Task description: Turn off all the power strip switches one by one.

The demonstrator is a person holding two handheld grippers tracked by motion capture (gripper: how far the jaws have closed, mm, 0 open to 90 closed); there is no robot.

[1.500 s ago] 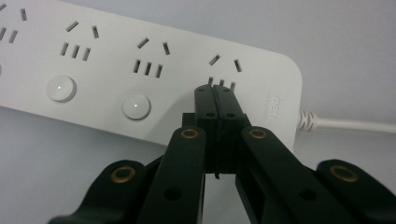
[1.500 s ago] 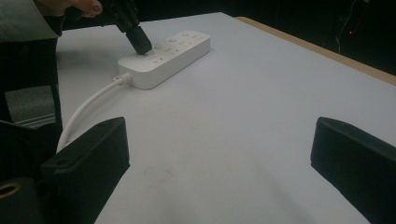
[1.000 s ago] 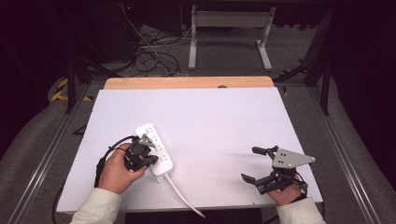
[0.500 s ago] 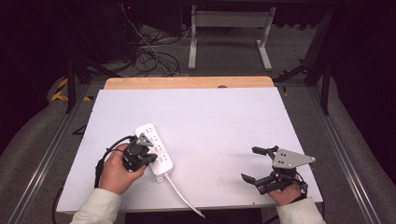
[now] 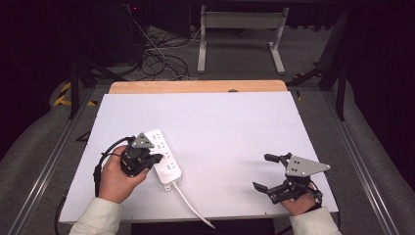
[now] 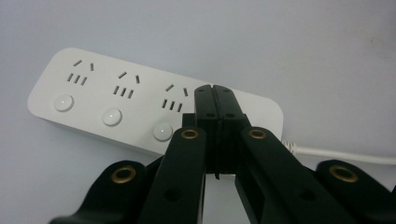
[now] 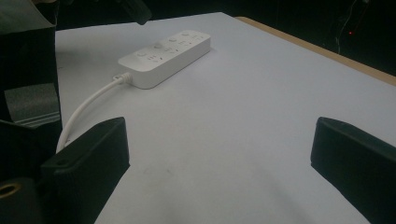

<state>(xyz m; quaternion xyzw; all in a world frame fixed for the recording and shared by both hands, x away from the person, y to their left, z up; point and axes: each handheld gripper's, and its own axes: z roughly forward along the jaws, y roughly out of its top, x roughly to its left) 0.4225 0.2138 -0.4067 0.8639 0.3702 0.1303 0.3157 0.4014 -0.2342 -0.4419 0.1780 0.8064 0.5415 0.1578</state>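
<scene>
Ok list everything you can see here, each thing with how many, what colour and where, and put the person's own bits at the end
Table top: one, white, with a bare wooden strip along its far edge.
Power strip: one, white, lying flat at the near left of the table; three round buttons show beside its sockets in the left gripper view.
Power strip cord: one, white, running from the strip's near end off the near table edge.
Cables: a tangle, dark and pale, on the floor beyond the table.
Left claw: one, black, jaws together, tips over the strip.
Right claw: one, black, jaws wide apart above bare table at the near right.
Sleeves: two, pale, bottom edge.
</scene>
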